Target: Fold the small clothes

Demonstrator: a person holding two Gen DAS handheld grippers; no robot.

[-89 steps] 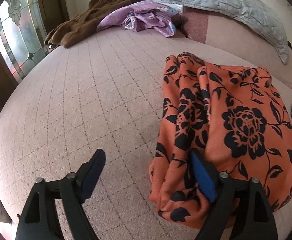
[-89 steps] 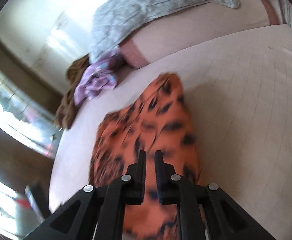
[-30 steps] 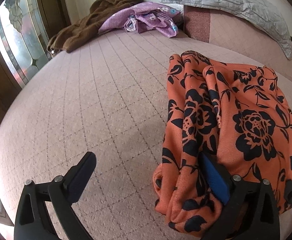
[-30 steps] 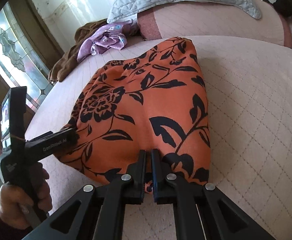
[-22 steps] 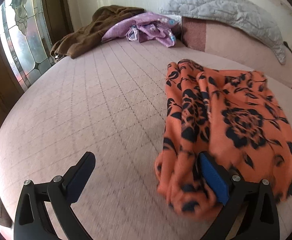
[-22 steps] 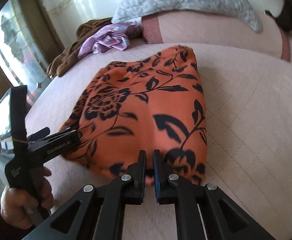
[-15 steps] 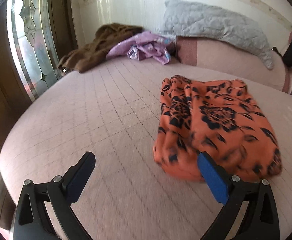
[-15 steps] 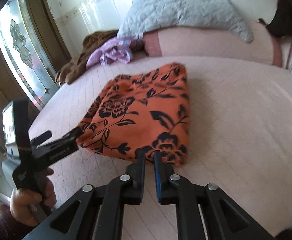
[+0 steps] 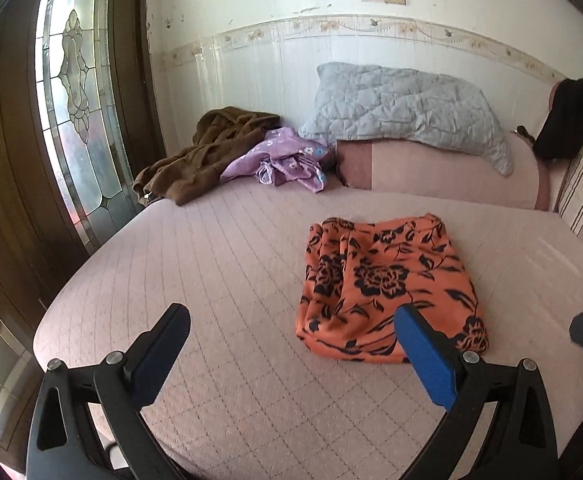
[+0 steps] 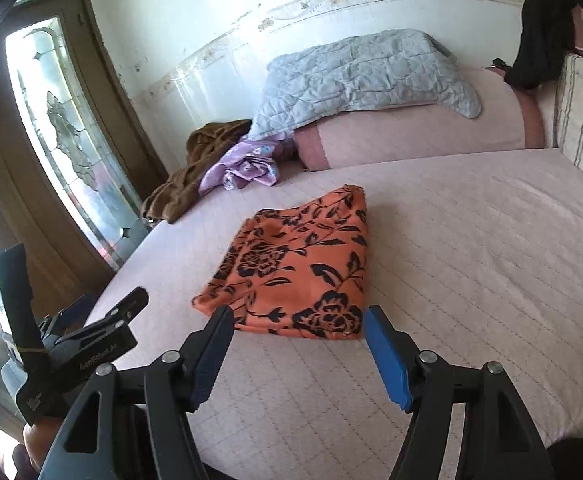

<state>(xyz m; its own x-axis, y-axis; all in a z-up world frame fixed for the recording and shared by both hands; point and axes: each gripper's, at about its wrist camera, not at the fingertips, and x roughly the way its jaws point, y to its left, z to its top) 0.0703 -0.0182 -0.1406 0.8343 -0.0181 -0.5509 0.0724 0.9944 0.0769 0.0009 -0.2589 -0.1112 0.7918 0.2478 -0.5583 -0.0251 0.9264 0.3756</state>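
Right wrist: folded orange cloth [image 10: 299, 268] beyond opening right tongs [image 10: 297, 354].

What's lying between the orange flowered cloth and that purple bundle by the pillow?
Nothing: only bare pink quilted bedcover separates the folded orange floral cloth from the crumpled purple garment, as the left wrist view shows.

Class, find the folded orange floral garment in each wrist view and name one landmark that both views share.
Left wrist: orange floral garment lies right of centre on the bed, partly behind the right finger.
Right wrist: it lies at centre, just beyond the fingertips.
Shared landmark: grey quilted pillow behind it.
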